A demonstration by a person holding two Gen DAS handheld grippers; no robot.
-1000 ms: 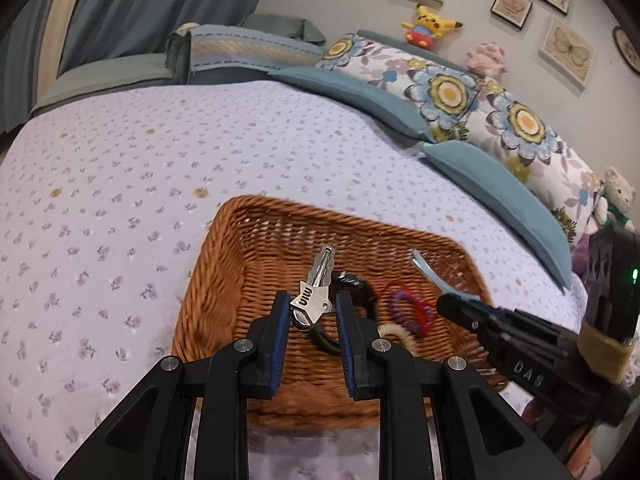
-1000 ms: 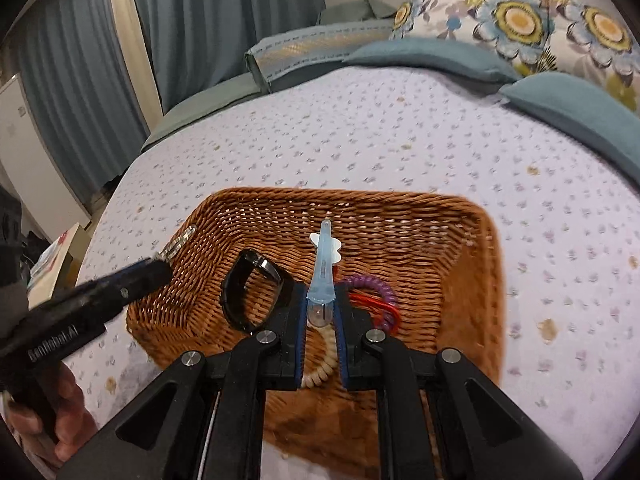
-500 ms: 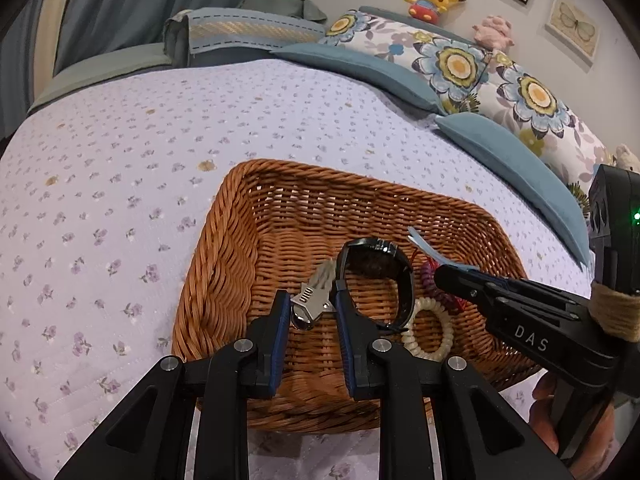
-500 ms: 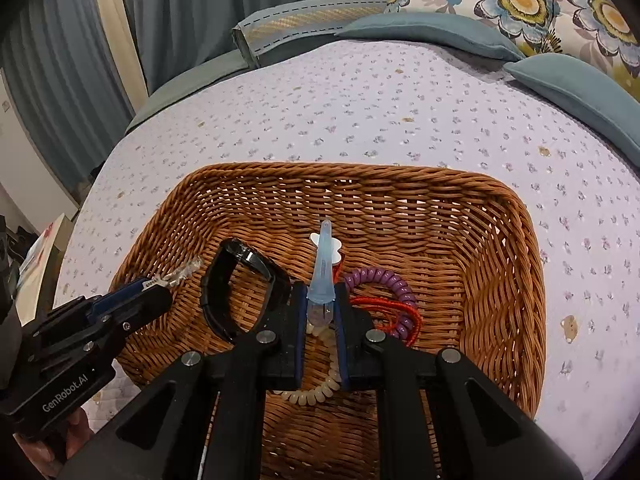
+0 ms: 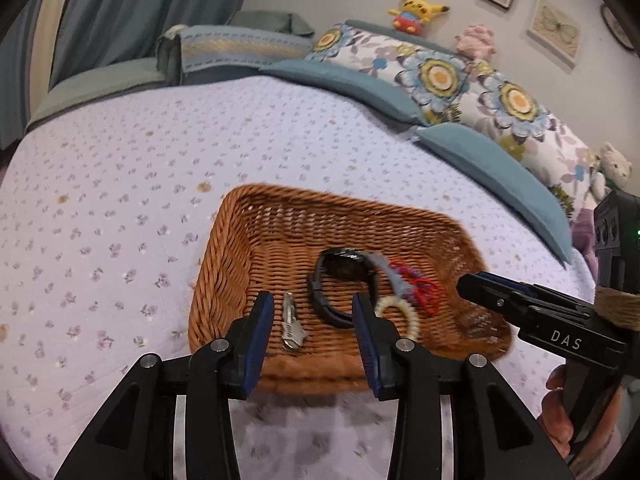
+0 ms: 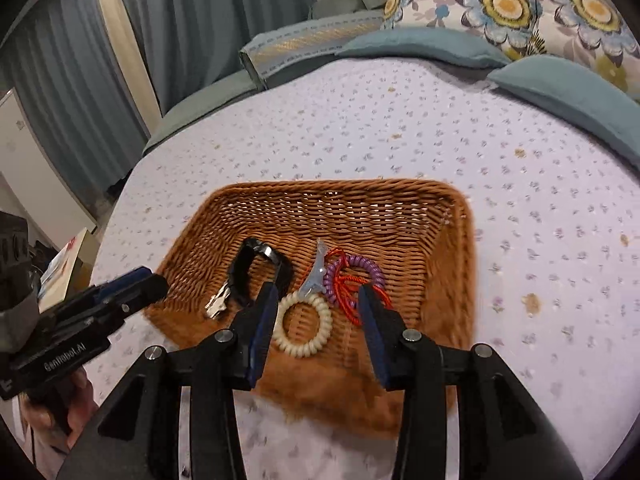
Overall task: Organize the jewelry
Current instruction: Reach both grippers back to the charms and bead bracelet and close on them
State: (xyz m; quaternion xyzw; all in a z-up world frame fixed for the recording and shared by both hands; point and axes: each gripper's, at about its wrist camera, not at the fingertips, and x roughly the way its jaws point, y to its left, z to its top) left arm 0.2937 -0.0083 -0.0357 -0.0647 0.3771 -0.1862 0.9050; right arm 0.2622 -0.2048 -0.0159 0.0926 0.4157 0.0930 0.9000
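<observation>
A brown wicker basket (image 5: 224,240) (image 6: 340,186) sits on the flowered bedspread. On its floor lie a silver key (image 5: 290,326) (image 6: 218,304), a black watch (image 5: 340,292) (image 6: 256,276), a cream coil hair tie (image 5: 400,316) (image 6: 306,330), a pale blue hair clip (image 5: 394,276) (image 6: 316,274), a purple coil (image 6: 356,276) and a red cord (image 6: 348,296). My left gripper (image 5: 314,308) (image 6: 148,280) hangs over the near rim with its jaws opening; the key lies loose below them. My right gripper (image 6: 318,300) (image 5: 476,284) is also opening, and nothing is pinched in it.
Blue and floral pillows (image 5: 460,80) line the head of the bed, with plush toys (image 5: 416,8) behind. A folded blanket (image 5: 236,48) lies at the far side. Curtains (image 6: 200,20) and a box (image 6: 68,264) stand beyond the bed's left edge. A hand (image 5: 560,412) holds the right gripper.
The left gripper let go of the key and the right gripper let go of the blue clip; both now lie in the basket. Both grippers opened and drew back and up.
</observation>
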